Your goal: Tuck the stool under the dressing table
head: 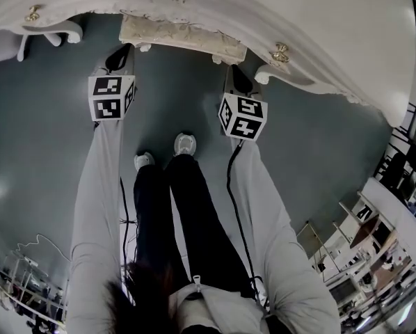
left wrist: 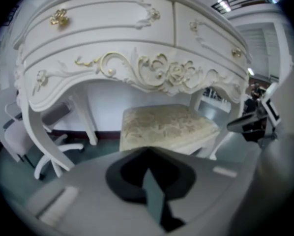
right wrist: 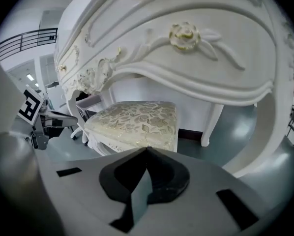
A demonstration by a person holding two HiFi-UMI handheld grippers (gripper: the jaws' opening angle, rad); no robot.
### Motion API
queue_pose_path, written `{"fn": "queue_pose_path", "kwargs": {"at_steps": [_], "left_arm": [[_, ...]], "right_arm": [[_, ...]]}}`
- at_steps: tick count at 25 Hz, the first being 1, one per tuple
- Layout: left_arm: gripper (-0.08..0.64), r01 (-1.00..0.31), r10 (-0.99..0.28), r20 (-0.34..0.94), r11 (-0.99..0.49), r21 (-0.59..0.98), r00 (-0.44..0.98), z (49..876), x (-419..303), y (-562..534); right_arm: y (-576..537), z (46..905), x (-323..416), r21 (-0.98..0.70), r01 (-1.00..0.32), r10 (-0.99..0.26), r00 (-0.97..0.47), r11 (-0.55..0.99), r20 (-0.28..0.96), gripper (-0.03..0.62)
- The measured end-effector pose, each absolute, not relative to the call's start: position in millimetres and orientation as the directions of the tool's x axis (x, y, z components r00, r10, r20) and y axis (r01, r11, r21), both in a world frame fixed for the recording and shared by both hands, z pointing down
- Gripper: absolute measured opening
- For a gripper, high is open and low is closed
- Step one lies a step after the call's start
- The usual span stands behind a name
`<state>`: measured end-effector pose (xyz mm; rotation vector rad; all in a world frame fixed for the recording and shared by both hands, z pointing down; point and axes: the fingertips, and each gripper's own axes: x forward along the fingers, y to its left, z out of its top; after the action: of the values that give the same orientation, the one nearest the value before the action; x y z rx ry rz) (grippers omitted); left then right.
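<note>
The left arm, in a pale grey sleeve (head: 100, 186), reaches straight ahead and downward. Its left tool (head: 120, 56) points at the floor (head: 41, 131) just short of the dressing table (head: 264, 12). In the left gripper view this tool (left wrist: 148, 156) has its jaws pressed together with nothing between them, clear of the seat in front.

The stool (head: 182, 39) stands on the floor in the knee space between the dressing table's curved white legs. From the head view only the front strip of its seat shows beyond the table's front edge. Its cushion (left wrist: 166, 124) is cream with a pale leaf-and-flower brocade, on a white carved frame, and sits level (right wrist: 137, 122).

The right tool (head: 234, 75) hangs near the stool's right front corner, apart from it. Its jaws (right wrist: 147, 154) are also closed tight and empty. The right arm's grey sleeve (head: 264, 207) stretches forward much like the left, angled down.
</note>
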<state>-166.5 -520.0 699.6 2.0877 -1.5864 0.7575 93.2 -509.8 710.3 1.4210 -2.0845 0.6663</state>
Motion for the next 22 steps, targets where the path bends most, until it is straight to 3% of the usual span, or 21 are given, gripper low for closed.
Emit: {"fn": "queue_pose_path", "kwargs": {"at_steps": [22], "left_arm": [[0.003, -0.909, -0.743, 0.553, -0.410, 0.068, 0.377, 566, -161, -409]], "right_arm": [[-402, 554, 64, -0.050, -0.955, -0.799, -0.272, 0.291, 0.536, 0.002]]}}
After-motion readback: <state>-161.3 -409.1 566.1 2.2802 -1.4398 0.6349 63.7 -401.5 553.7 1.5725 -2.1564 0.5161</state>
